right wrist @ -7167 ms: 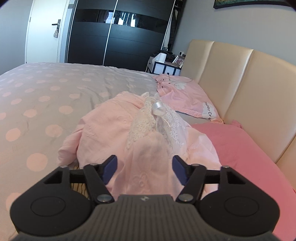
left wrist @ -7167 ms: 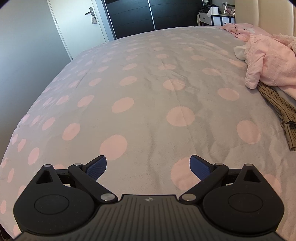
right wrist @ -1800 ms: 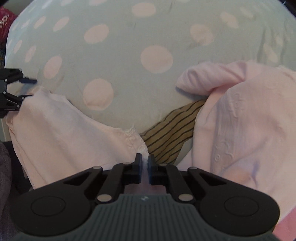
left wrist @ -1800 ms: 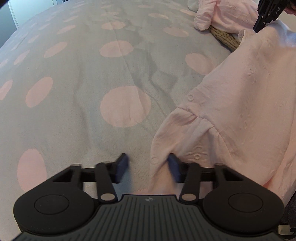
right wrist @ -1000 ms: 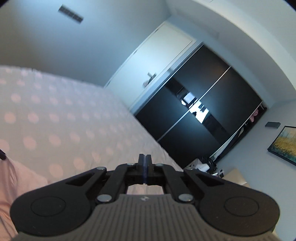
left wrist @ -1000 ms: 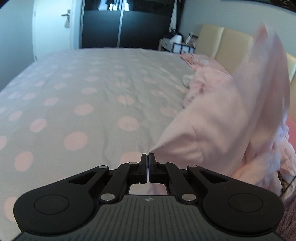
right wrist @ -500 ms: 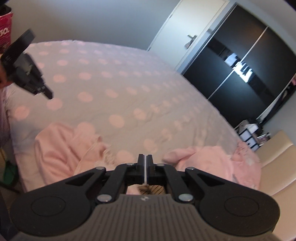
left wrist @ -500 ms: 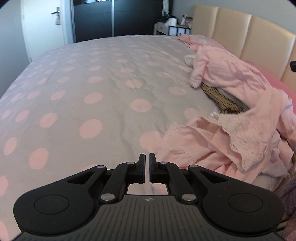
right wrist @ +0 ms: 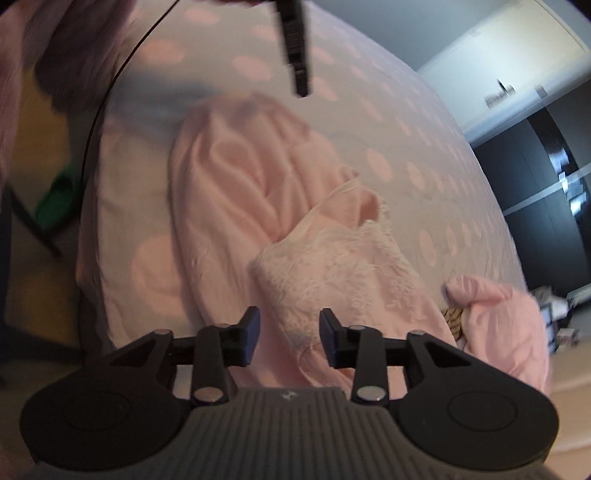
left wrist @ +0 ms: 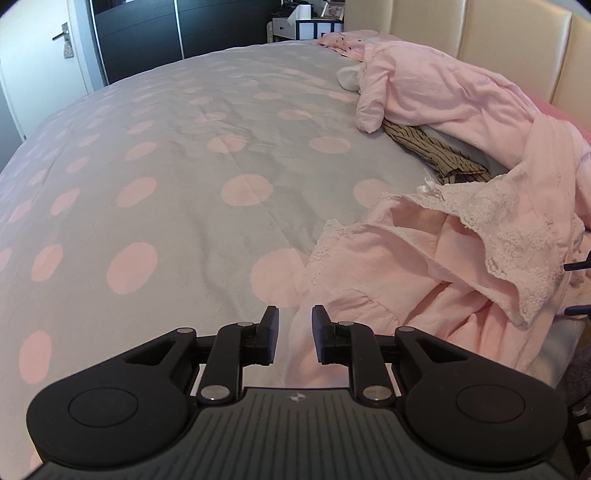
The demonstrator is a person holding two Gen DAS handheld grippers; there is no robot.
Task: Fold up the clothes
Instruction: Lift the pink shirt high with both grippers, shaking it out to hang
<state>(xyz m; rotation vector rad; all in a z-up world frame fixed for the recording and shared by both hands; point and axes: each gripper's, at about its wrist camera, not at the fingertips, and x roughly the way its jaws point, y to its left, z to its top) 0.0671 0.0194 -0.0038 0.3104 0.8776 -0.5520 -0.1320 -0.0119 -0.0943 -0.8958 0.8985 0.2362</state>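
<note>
A pale pink garment with a white lace collar [left wrist: 436, 266] lies crumpled near the bed's front right corner. My left gripper [left wrist: 294, 326] hovers low over its left edge. Its jaws are opening, and a fold of the pink cloth lies loose between them without being pinched. In the right wrist view the same garment [right wrist: 258, 192] spreads out below my right gripper [right wrist: 289, 328]. Those jaws are opening too, with the lace part under the gap and nothing pressed between the pads. The left gripper [right wrist: 295, 51] shows there as a dark finger at the top.
The bed has a grey cover with pink dots [left wrist: 184, 166]. A pile of pink clothes [left wrist: 443, 92] and a brown striped garment [left wrist: 436, 151] lie along the cream headboard [left wrist: 498, 33]. A black wardrobe [left wrist: 140, 33] and a white door [left wrist: 44, 62] stand beyond the bed.
Both grippers came down toward the bed and their jaws parted from shut. The pink garment, held up stretched a second ago, now lies crumpled on the cover.
</note>
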